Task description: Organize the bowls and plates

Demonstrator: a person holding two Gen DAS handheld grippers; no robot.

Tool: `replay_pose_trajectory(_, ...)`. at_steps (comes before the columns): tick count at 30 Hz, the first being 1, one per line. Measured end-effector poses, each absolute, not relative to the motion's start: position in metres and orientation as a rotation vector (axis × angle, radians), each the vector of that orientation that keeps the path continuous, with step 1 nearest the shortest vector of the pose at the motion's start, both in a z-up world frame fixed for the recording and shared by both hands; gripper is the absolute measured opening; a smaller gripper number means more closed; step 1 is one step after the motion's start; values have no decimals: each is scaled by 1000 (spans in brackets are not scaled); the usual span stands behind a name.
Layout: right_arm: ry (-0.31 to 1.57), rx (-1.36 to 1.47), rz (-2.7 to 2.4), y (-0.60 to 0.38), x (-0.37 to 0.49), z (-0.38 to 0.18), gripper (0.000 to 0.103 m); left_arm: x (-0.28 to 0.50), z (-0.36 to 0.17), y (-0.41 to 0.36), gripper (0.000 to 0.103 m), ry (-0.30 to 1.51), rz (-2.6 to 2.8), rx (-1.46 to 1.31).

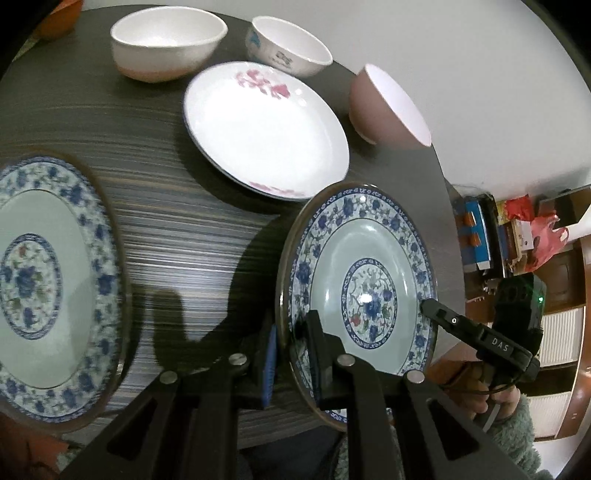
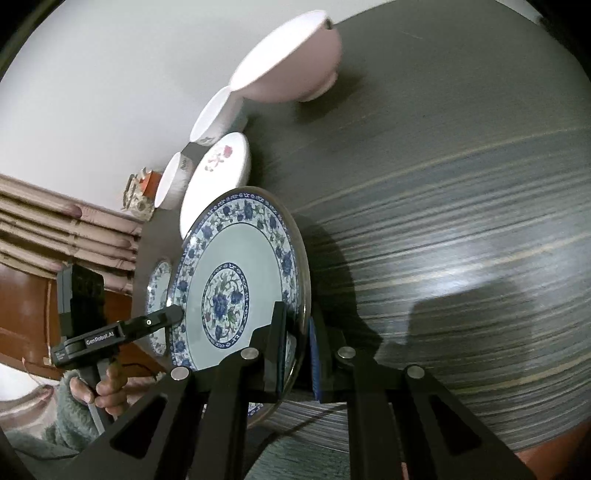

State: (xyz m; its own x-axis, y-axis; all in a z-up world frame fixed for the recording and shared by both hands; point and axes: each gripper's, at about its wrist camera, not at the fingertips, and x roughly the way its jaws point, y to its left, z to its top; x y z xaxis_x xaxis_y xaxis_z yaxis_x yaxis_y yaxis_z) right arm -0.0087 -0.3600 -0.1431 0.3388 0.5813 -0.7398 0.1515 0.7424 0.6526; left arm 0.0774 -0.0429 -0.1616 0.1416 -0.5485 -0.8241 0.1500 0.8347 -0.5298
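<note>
Both grippers are shut on the rim of one blue-and-white floral plate (image 1: 364, 291), held above the dark striped table (image 1: 184, 236). My left gripper (image 1: 291, 354) clamps its near-left rim. My right gripper (image 2: 297, 343) clamps the opposite rim; the same plate (image 2: 236, 280) fills that view. The right gripper's finger (image 1: 436, 312) shows in the left wrist view, and the left gripper's finger (image 2: 166, 317) in the right wrist view. A second matching blue-and-white plate (image 1: 48, 284) lies on the table at the left.
A white plate with pink flowers (image 1: 266, 129) lies mid-table. Behind it stand a white bowl with a pink base (image 1: 166, 44), a white printed bowl (image 1: 288, 46) and a pink bowl (image 1: 388, 107) near the table's right edge. An orange object (image 1: 59, 18) sits far left.
</note>
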Motion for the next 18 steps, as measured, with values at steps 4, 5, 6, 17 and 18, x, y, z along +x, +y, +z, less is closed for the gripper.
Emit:
replay_pose_trajectory(4,1205,697,341,-343,-2,-133,12,76,-151,-22,15,1308,-495,-375)
replay_pose_trajectory(5,1204,694,347,-339,0,-131,12,76,-148,-16,15,1300,-490,-377)
replay_pose_trajectory(6,1202,689,358,-334,2,-129,12,75,-146,-9,15,1294,-485,-377)
replay_pose_trajectory(17,1183,612,501,-248,48,-103,12,69,-108,92,15,1175,-354,-416)
replay_pose_trajectory(18,1184,610,510,-240,51,-102,12,68,-106,105,15,1166,-333,-424)
